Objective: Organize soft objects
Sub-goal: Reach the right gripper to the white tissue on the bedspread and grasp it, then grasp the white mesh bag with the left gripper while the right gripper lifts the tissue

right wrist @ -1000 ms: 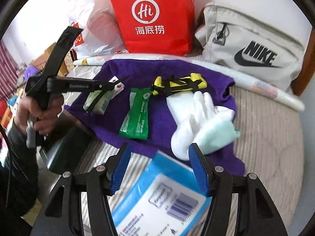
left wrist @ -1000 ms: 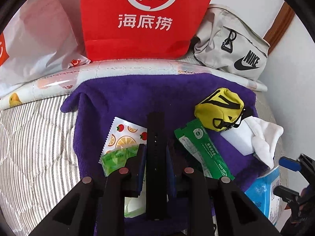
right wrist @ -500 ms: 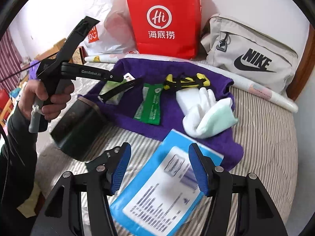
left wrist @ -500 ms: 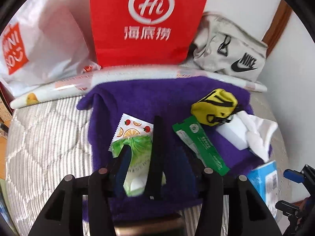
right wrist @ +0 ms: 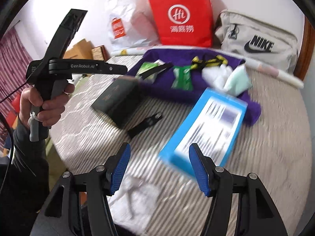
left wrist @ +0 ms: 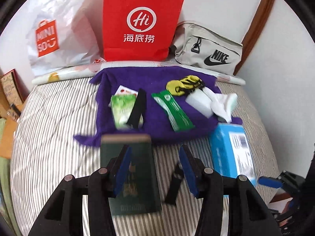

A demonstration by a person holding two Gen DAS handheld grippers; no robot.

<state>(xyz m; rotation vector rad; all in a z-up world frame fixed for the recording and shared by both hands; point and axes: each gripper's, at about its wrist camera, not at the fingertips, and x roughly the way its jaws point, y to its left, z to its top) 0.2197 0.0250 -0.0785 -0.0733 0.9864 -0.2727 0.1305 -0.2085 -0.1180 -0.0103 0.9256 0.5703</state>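
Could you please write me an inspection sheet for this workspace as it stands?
Surface: striped mattress, purple towel spread on it.
Job's things: green packet, yellow pouch, white socks and black strap on the towel.
Clutter: dark green box, blue box, small black piece on the mattress.
Grippers: left claw open, empty; right claw open, empty.
Cables: nothing seen.
Surroundings: red bag, white bag, grey pouch.

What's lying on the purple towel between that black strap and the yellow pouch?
A green packet lies on the purple towel between the black strap and the yellow pouch, apart from both. The left wrist view shows it best.
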